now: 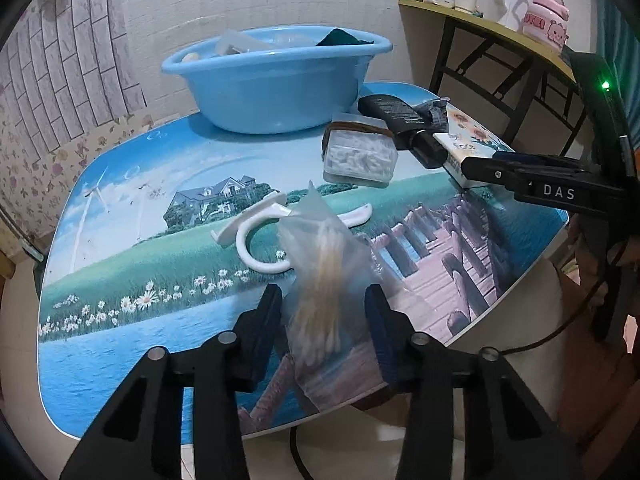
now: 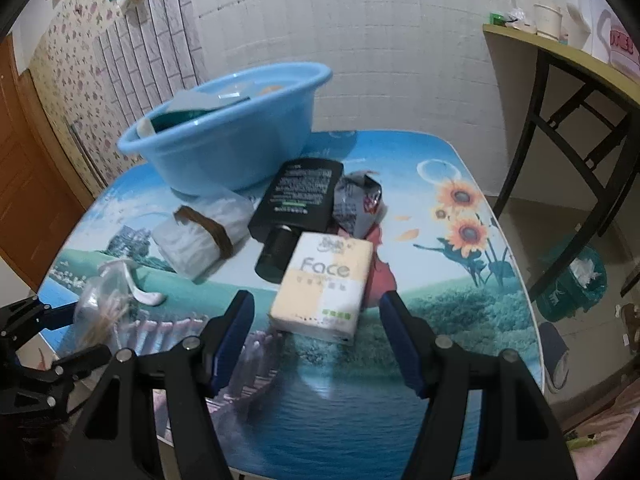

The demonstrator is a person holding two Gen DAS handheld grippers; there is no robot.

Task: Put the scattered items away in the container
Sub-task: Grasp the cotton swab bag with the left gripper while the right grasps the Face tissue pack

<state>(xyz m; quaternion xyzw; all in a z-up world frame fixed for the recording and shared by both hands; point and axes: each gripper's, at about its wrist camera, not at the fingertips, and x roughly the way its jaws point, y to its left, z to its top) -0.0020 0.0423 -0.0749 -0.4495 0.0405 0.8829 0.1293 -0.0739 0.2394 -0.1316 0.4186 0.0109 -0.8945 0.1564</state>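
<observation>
Several items are still lying on the printed table (image 1: 120, 272) in front of the blue basin (image 1: 276, 88). The left gripper (image 1: 324, 320) is pinching the cotton-swab bag (image 1: 320, 280), jaws narrowed against it; lifting to the basin likely follows. The right gripper (image 2: 316, 336) is hovering half-open, empty, nearing the tissue pack (image 2: 324, 284).

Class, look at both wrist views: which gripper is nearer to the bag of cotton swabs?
Left. The left gripper has the bag of cotton swabs between its fingers; the right gripper is off to the side, around the Face tissue pack.
</observation>
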